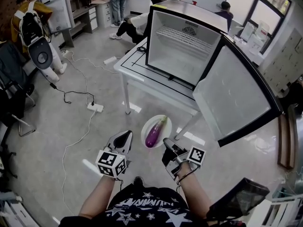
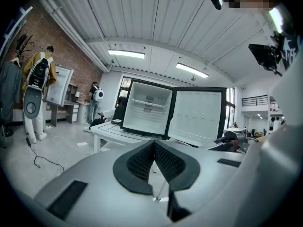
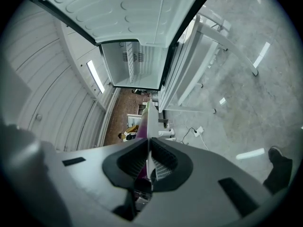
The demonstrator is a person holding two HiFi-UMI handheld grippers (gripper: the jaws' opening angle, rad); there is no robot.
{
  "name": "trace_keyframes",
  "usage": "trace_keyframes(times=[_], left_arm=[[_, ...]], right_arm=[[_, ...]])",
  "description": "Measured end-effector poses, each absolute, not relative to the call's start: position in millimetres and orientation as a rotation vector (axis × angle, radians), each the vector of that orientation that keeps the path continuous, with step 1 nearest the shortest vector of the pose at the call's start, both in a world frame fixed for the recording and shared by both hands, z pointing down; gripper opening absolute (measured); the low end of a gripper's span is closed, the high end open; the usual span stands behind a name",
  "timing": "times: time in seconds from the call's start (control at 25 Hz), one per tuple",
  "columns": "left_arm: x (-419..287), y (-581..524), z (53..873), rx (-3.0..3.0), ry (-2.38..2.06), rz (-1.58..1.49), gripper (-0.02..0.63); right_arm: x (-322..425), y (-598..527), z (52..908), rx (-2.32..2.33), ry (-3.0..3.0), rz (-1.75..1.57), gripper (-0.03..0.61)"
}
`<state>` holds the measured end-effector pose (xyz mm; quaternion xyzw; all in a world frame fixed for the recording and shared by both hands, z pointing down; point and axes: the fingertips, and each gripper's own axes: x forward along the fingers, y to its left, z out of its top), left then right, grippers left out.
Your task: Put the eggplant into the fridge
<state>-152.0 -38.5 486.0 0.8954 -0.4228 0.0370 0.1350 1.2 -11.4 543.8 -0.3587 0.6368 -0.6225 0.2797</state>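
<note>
Power strip [image 1: 94, 107]: white, on the grey floor at 9 o'clock from the plate, well apart from it, with a cable trailing off.
Left gripper [image 1: 124, 137] [image 2: 154, 143]: just beside the plate at its 8 o'clock. Its fingers are pressed together with nothing between them, and they point toward the fridge.
Plate [image 1: 147, 126] [image 3: 150, 115]: white, held in the air above the floor, at 6 o'clock from the tabletop's front edge.
Eggplant [image 1: 155, 134] [image 3: 142, 126]: purple, lying on the plate, green stem end toward 1 o'clock. It is outside the fridge.
Right gripper [image 1: 166, 142] [image 3: 148, 143]: fingers clamped on the plate's rim at about 4 o'clock, with the plate edge-on between them.
Tabletop [image 1: 137, 63]: white, carrying the fridge.
Fridge [image 1: 182, 46] [image 2: 147, 112]: white, at 12 o'clock from the plate, interior showing one wire shelf.
Door [image 1: 236, 98] [image 2: 196, 115]: swung wide open toward 4 o'clock, overhanging the tabletop's edge.
</note>
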Motion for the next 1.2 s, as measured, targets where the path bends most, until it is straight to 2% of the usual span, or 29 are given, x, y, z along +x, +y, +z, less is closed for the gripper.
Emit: trace_keyframes(times=[0.24,0.88,1.2], left_arm=[[-169,-63,486,2.631,-1.214,0.11,0.009],[-190,-120,502,2.533,-1.277,0.109,0.009],[-163,-183,496,2.535,-1.281,0.116,0.009]], right_arm=[[-26,-39,532,-0.942,1.728,-1.642,0.02],[-23,-115,544,-0.928,1.711,-1.669,0.02],[-4,-180,540,-0.901,1.707,-1.677,0.02]])
